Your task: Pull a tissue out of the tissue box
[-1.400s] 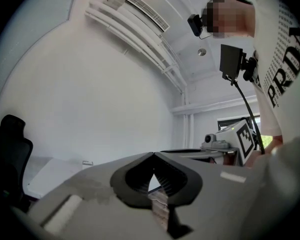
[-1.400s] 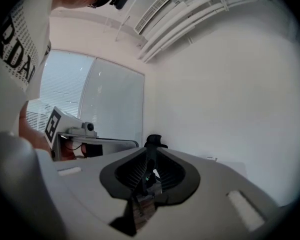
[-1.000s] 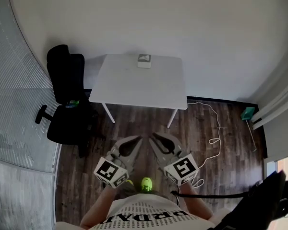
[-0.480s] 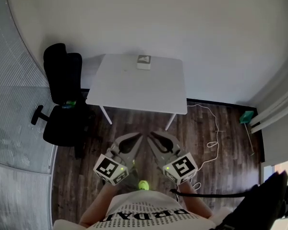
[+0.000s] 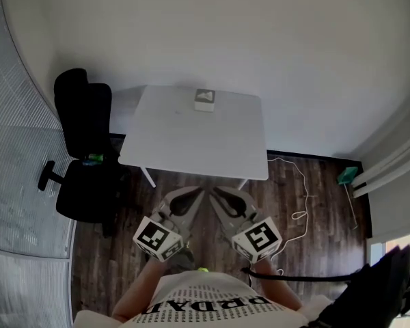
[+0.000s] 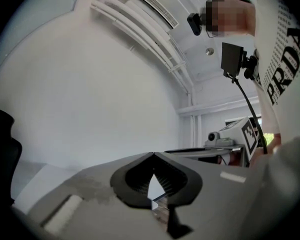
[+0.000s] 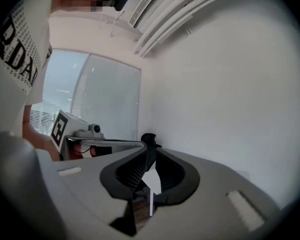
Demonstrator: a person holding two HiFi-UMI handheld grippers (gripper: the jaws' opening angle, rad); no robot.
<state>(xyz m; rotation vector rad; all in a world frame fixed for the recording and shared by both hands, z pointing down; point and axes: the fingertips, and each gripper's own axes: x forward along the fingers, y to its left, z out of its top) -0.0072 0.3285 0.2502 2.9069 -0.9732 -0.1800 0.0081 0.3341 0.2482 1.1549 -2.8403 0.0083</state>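
Observation:
The tissue box (image 5: 205,100), small and pale with a grey top, stands at the far edge of a white table (image 5: 191,135) against the wall. Both grippers are held side by side over the wooden floor, short of the table's near edge and well away from the box. The left gripper (image 5: 199,193) points at the table with its tips together and nothing between them. The right gripper (image 5: 216,192) mirrors it, tips also touching and empty. In the left gripper view the left gripper (image 6: 153,154) shows closed jaws, and the right gripper (image 7: 149,143) looks the same in its own view. Neither gripper view shows the box.
A black office chair (image 5: 82,142) stands left of the table beside a ribbed glass wall. A white cable (image 5: 302,183) lies on the dark floor right of the table, near a green object (image 5: 348,175). A black bulky thing (image 5: 376,292) sits at the lower right.
The table and box have come closer and lower in the head view, and the chair has slid left. Both grippers kept their pose, carried forward toward the table.

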